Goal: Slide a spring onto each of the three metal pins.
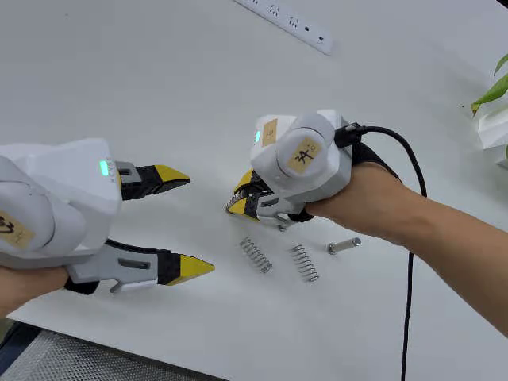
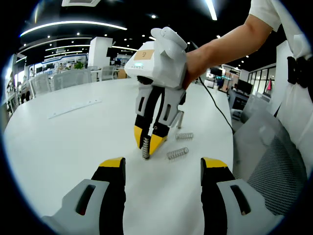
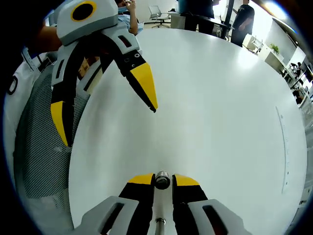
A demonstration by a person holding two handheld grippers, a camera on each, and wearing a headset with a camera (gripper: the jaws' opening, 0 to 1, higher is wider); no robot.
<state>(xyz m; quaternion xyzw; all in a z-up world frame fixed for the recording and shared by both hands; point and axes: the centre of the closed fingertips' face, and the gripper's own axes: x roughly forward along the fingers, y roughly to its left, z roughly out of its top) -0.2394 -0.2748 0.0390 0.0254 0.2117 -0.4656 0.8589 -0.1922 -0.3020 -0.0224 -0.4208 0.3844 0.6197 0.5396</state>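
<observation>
Jaws: right gripper (image 3: 162, 179) clamped on upright coiled steel spring (image 2: 145, 147), pointing down; left gripper (image 1: 198, 224) wide apart, empty, level. Two loose wire springs (image 1: 255, 255) (image 1: 304, 263), smooth metal pin (image 1: 344, 245) near white worktop (image 1: 159, 79) near edge.

light bright, from ceiling strips (image 2: 73, 24) | shadows soft on table (image 1: 159, 79) | edges fisheye-bent | focus sharp

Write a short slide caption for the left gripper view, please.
Right gripper holds a spring-bearing pin upright on the white table; two loose springs lie nearby.
</observation>
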